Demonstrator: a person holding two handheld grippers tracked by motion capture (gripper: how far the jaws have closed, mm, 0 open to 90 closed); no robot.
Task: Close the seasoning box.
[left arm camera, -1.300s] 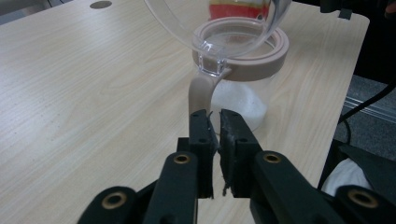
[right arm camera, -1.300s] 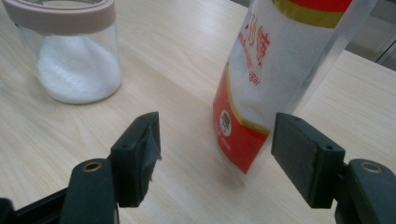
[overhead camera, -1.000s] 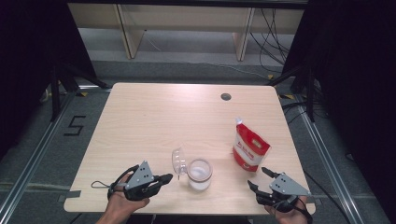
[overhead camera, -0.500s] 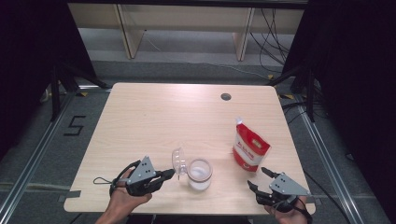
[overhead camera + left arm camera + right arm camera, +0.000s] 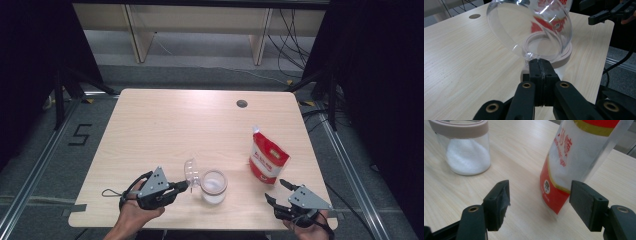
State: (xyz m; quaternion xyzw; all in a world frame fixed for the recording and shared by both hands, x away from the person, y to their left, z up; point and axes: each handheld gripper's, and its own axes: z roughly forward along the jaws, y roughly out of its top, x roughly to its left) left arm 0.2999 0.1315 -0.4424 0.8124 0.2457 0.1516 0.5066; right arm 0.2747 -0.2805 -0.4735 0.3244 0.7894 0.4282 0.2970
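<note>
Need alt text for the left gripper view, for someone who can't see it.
The left gripper, jaws shut, pinches the rim of a clear hinged lid tilted open above a pink-rimmed jar on a pale wooden table. Red pouch print shows through the lid.

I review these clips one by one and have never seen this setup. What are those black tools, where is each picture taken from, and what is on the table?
No robot here: a person holds a hand-held gripper in each hand, each with two black fingers. The high view looks down from above the person's side of the wooden table; the other two views come from cameras riding on the grippers.

The left gripper is shut on the rim of a clear lid, tipped up beside the glass jar. The jar has a pale pink rim and holds white grains. The right gripper is open, and its own view shows its fingers either side of a standing red and white pouch, not touching it.
</note>
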